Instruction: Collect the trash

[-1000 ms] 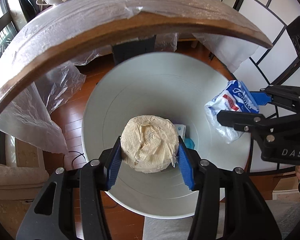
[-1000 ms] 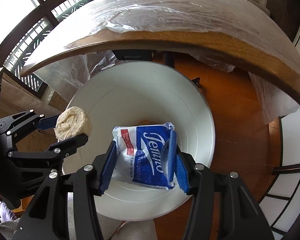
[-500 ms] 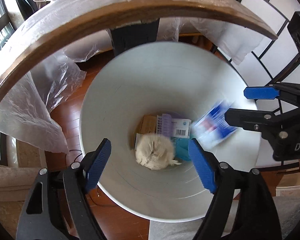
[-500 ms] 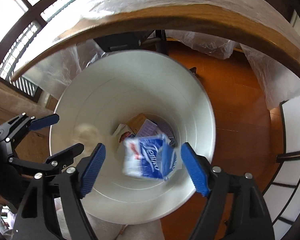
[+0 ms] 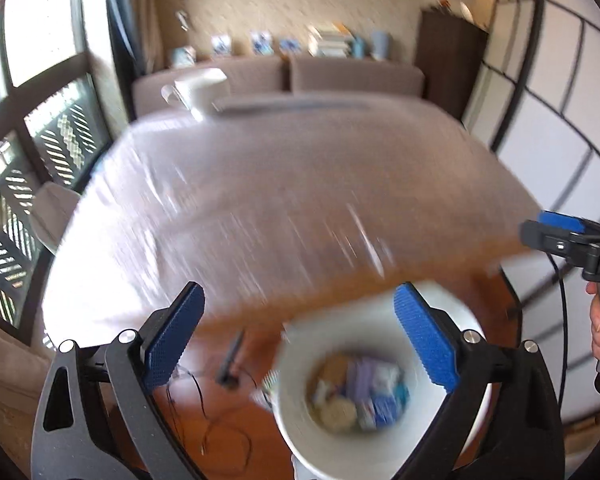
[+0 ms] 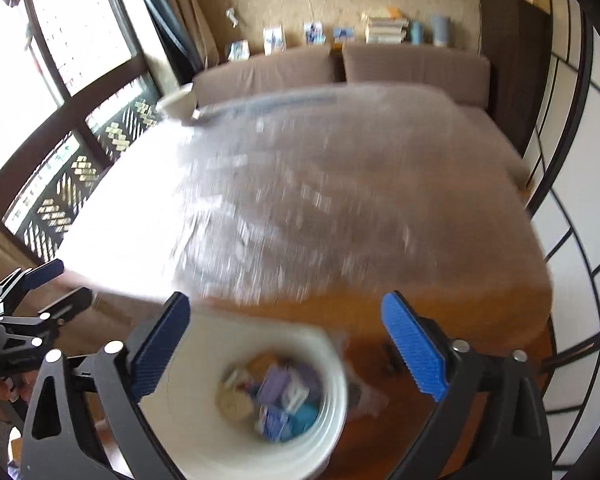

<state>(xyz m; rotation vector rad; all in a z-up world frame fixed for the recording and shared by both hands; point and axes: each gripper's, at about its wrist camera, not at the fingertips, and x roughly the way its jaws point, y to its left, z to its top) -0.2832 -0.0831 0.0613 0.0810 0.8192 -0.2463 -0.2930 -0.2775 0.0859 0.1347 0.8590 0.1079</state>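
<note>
A white bin point(image 5: 296, 412) stands on the floor below the table edge; it also shows in the right wrist view point(image 6: 336, 408). Inside lie a crumpled paper ball point(image 5: 338, 412) point(image 6: 234, 402), a blue tissue pack point(image 5: 386, 408) point(image 6: 274, 420) and other wrappers. My left gripper point(image 5: 300, 338) is open and empty above the bin's left rim. My right gripper point(image 6: 286, 346) is open and empty above the bin. Both views are motion-blurred. Each gripper shows in the other's view: the right one point(image 5: 556, 228), the left one point(image 6: 40, 284).
A wooden table covered in clear plastic point(image 5: 280, 184) point(image 6: 320, 200) fills the middle. A white cup point(image 5: 200, 88) point(image 6: 180, 102) stands at its far left edge. A brown sofa point(image 6: 340, 68) and a shelf of books lie behind. Black cables point(image 5: 220, 432) trail on the floor.
Both grippers opened and dropped the paper ball and the tissue pack into the bin. Both have since lifted and tilted up, so the tabletop now fills the views.
</note>
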